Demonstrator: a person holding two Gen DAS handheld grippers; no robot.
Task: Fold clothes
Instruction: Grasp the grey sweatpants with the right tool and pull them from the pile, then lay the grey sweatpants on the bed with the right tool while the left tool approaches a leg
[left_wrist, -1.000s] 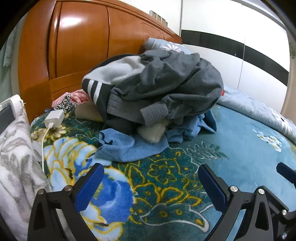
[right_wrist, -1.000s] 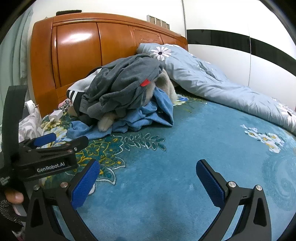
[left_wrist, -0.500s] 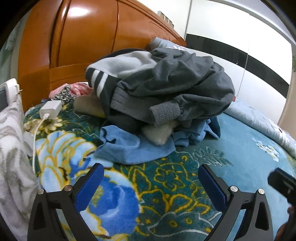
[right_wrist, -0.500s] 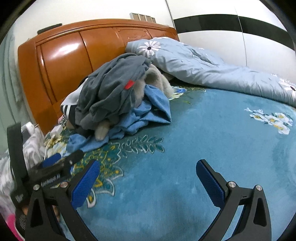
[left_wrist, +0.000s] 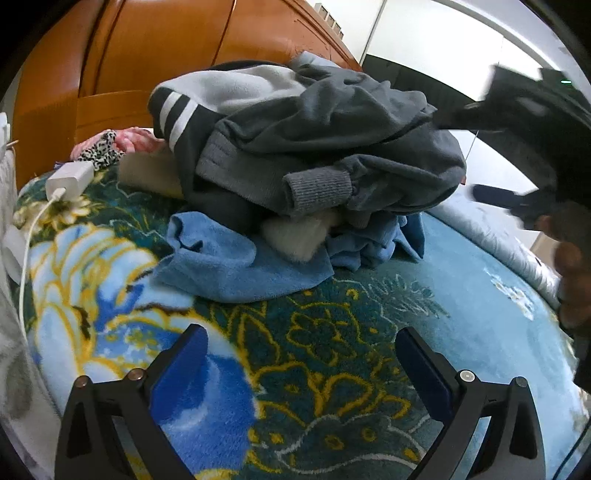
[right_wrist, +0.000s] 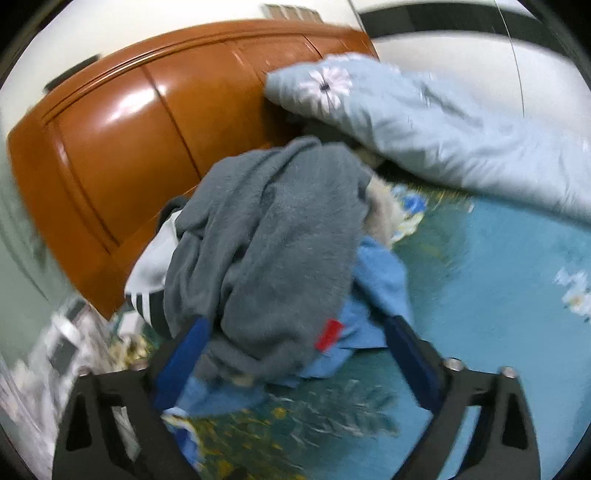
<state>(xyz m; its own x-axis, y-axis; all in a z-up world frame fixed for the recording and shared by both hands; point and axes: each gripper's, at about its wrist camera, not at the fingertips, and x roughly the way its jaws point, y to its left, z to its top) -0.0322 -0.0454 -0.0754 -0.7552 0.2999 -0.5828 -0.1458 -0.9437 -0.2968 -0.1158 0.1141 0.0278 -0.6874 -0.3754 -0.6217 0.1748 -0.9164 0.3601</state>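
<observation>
Your right gripper (right_wrist: 295, 350) is spread wide and holds nothing; its blue pads straddle the lower edge of the gray sweatshirt (right_wrist: 280, 236), which lies on top of the clothes pile (left_wrist: 295, 155). Your left gripper (left_wrist: 301, 363) is equally wide, empty, and hovers over the floral blanket (left_wrist: 325, 332), short of the pile.

Risks:
- The right view is motion-blurred. Closing now may pinch several layers, likely taking the blue garment (right_wrist: 384, 280) directly under the sweatshirt.
- Lifting the sweatshirt may drag the striped dark garment (left_wrist: 177, 118) tangled beneath it and topple the pile.

Surroundings, outward from the pile:
- A white charger (left_wrist: 70, 177) and its cable (left_wrist: 27, 251) lie on the blanket to the pile's left; a sweeping finger could snag them.
- A pale quilt (right_wrist: 443, 125) crowds the pile's right.
- A wooden headboard (right_wrist: 122, 147) stands directly behind the pile, limiting reach.
</observation>
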